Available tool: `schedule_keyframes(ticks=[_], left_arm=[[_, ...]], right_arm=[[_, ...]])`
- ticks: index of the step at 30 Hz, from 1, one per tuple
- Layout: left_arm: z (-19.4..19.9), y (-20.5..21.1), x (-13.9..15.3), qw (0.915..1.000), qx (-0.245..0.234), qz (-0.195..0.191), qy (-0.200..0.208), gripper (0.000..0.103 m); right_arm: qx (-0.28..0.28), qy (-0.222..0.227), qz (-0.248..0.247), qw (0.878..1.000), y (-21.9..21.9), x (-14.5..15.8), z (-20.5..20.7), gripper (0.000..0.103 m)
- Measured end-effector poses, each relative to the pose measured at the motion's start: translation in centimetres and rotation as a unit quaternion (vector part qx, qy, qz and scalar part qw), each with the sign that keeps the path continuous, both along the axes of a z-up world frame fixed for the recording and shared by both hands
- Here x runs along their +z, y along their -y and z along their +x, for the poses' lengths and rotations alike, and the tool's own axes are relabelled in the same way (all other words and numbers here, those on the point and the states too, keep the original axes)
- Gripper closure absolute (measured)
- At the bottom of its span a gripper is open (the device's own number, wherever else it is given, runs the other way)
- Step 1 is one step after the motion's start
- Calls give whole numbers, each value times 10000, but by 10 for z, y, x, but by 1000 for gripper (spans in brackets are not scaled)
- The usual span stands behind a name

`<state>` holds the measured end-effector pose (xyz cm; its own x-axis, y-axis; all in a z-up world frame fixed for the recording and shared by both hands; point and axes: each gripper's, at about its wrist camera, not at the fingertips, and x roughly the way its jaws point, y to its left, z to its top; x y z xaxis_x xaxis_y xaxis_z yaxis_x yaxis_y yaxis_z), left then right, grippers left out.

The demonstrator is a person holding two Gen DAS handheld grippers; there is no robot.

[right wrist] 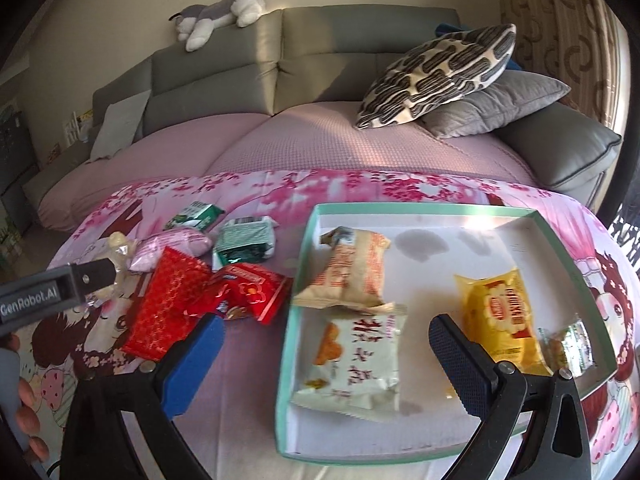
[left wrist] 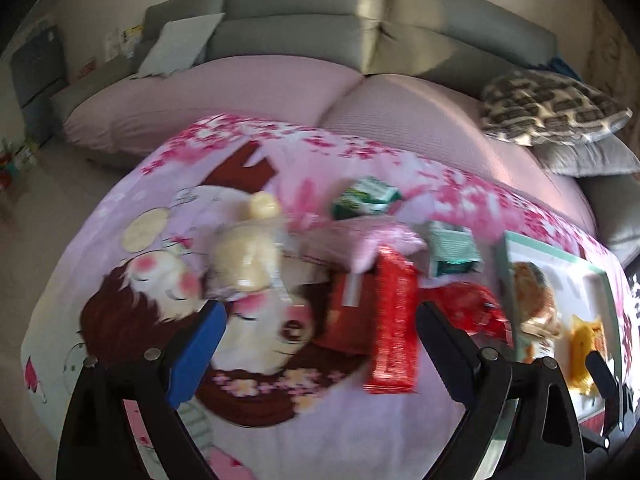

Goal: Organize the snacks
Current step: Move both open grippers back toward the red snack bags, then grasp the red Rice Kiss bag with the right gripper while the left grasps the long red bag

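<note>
**Snacks Split Between Cartoon Cloth and Mint-Rimmed Tray**

Left wrist view, blurred: the left gripper (left wrist: pixel 320 322) hangs with its jaws spread wide and nothing between them, above a pink cartoon-print cloth (left wrist: pixel 120 360). A long red foil packet (left wrist: pixel 394 320) lies just inside the black finger, at 1 o'clock from the jaw gap. A pale clear-wrapped pastry (left wrist: pixel 244 256) sits at 11 o'clock, a green-and-white packet (left wrist: pixel 366 196) at 12, and the tray (left wrist: pixel 506 256) at 3 o'clock.

Right wrist view: the right gripper (right wrist: pixel 326 344) is likewise released, poised over the tray's (right wrist: pixel 308 264) near-left corner. Inside lie a white packet with red characters (right wrist: pixel 356 364), directly between the fingers, a beige-and-orange packet (right wrist: pixel 352 272) at 12 o'clock and a yellow packet (right wrist: pixel 502 316) at 2. Red wrappers (right wrist: pixel 244 292) remain on the cloth at 10 o'clock, beside the tray.
</note>
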<state>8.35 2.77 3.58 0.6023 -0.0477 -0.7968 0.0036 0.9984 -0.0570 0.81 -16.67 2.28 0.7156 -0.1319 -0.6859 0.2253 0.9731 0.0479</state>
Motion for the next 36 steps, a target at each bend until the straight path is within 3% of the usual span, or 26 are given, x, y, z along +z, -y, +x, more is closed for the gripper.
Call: schedule_keyframes(ticks=[7,14,21,30,36], left_arm=[[6,-29,-7,9996,243,-86,-89,7],[10,-39,-11,9995,269,-134,-105,7],[20,-36,-20,9982,173,-526,-241,7],[35,-23,-27,9947,-118,-967,-324,7],[39,-18,-28,9950,-238,-938,-232,7]], right_arm=[[295,0,233,9993,-28,-4,11,0],[476,-108,133,9987,-46,-11,18,0],[454,-200,-78,9987,-47,-16,25,0],[271,-265,168,9991,-38,-12,41,0],[197,-225,422,9987,-32,-8,54,15]])
